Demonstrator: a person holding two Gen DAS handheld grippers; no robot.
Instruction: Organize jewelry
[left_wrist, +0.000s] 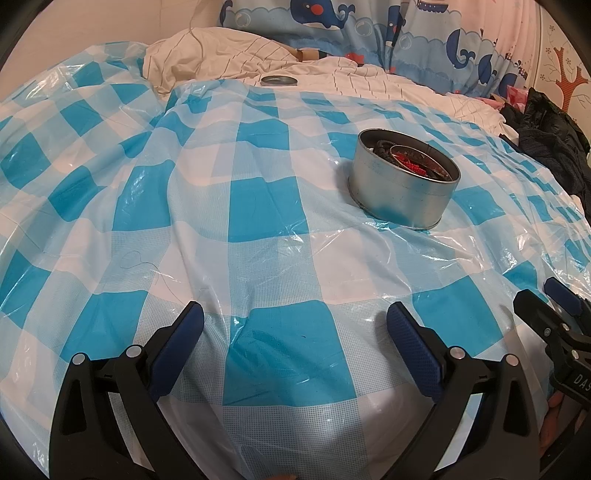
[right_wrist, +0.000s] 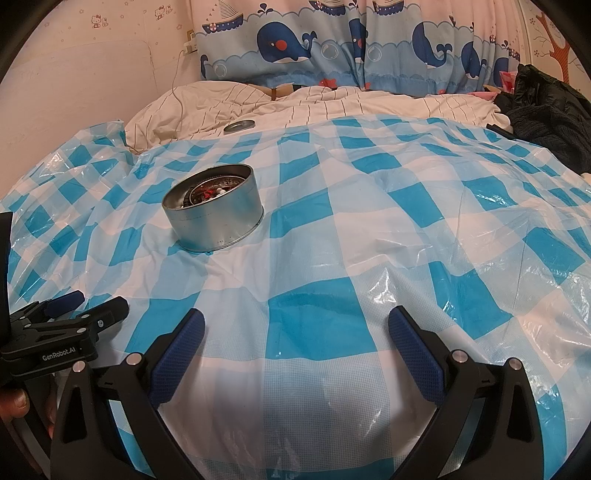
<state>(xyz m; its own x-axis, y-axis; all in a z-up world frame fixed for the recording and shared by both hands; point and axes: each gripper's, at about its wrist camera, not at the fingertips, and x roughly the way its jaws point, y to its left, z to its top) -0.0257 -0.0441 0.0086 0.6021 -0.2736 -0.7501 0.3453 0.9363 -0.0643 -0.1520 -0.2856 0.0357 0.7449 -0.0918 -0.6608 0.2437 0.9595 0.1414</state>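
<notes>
Checked sheet (right_wrist: 314, 325), tin (right_wrist: 214, 218) ("GenRobot.AI" tongs (right_wrist: 77, 308))

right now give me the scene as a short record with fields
surface: checked plastic sheet over a bed
tin: open, upright on the sheet, jewelry inside
lid: off, lying beyond the sheet on the white bedding
left gripper: open, empty
right gripper: open, empty
background: whale curtain
</notes>
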